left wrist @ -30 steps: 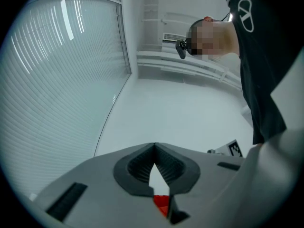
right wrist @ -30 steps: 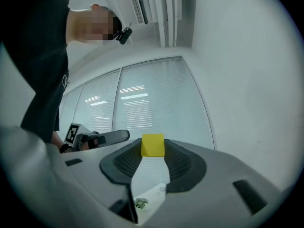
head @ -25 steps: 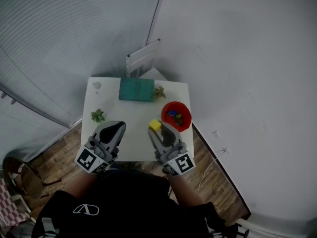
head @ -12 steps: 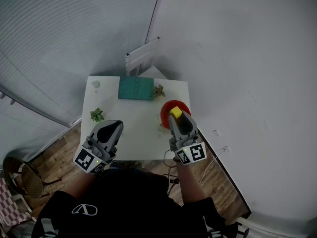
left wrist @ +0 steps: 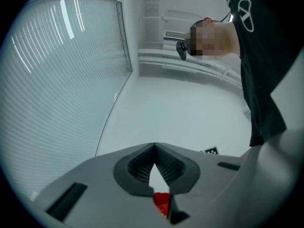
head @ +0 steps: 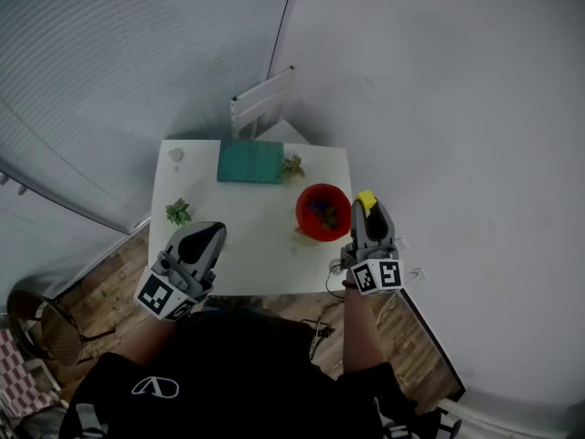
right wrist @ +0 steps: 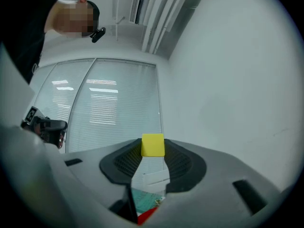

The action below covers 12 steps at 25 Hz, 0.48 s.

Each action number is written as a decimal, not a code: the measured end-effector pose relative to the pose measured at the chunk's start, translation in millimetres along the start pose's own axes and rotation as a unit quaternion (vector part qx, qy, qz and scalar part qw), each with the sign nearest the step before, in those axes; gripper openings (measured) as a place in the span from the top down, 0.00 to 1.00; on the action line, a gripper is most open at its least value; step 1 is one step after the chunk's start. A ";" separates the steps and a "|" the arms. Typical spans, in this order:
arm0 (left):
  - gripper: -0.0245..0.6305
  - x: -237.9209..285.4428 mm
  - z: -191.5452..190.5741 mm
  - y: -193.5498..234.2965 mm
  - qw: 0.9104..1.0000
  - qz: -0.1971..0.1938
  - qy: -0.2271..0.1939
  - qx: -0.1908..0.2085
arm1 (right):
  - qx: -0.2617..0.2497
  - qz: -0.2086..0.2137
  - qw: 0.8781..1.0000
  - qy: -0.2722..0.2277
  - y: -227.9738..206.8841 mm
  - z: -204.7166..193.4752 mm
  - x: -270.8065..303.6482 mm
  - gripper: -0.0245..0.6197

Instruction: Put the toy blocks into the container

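**Near left:** left gripper [head: 205, 238], held above the near edge of the white tabletop [head: 247, 245]. Its fingers [left wrist: 137, 164] are pressed together with nothing between them.

**Near right:** right gripper [head: 367, 210], held in the air off the tabletop's right edge. Its fingers [right wrist: 183, 163] are clamped on the yellow block [head: 366, 198], which sits at their very tips, pinched on two opposite flat faces.

**Handling, judged:** the block is likely light, rigid and smooth-sided. The flat faces suit the grip, but so shallow a hold could let it slip or twist.

**Middle:** red container [head: 335, 230], just left of the held block and near the tabletop's right edge. It holds small coloured pieces, too small to tell apart.

**Far:** teal box [head: 250, 163], with one green sprig [head: 293, 167] just right of it and another at the tabletop's left edge
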<state>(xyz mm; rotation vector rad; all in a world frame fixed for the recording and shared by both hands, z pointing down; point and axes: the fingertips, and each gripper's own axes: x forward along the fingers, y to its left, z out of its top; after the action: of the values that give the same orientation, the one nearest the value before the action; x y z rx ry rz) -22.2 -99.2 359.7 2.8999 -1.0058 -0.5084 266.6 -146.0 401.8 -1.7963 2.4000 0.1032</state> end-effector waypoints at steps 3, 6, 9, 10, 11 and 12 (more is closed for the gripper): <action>0.96 0.8 -1.8 0.0 1.000 -0.001 0.001 0.000 | 0.000 -0.007 1.000 0.005 -6.0 -4.1 -1.0 0.73; 0.96 2.3 -3.0 -0.8 1.000 -0.002 0.002 0.000 | 0.001 -0.010 1.000 0.011 -10.4 -15.6 0.3 0.73; 0.96 3.7 -3.6 -0.8 1.000 -0.001 0.003 -0.001 | 0.006 -0.014 0.999 0.034 -18.8 -40.6 4.7 0.73; 0.96 3.6 -3.8 -0.5 1.000 -0.001 0.003 -0.001 | 0.008 -0.016 0.999 0.046 -22.1 -51.3 6.7 0.73; 0.96 3.4 -4.1 -0.4 1.000 0.000 0.004 -0.001 | 0.012 -0.019 0.998 0.058 -25.8 -63.2 8.3 0.73; 0.96 3.1 -4.4 -0.4 1.000 0.000 0.005 -0.001 | 0.016 -0.023 0.997 0.072 -29.9 -76.1 9.5 0.73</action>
<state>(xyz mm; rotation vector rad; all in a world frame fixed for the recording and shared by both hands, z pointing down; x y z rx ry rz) -18.2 -101.1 362.9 2.8974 -1.0045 -0.4951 287.1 -174.1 476.4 -1.9038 2.4371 -0.0717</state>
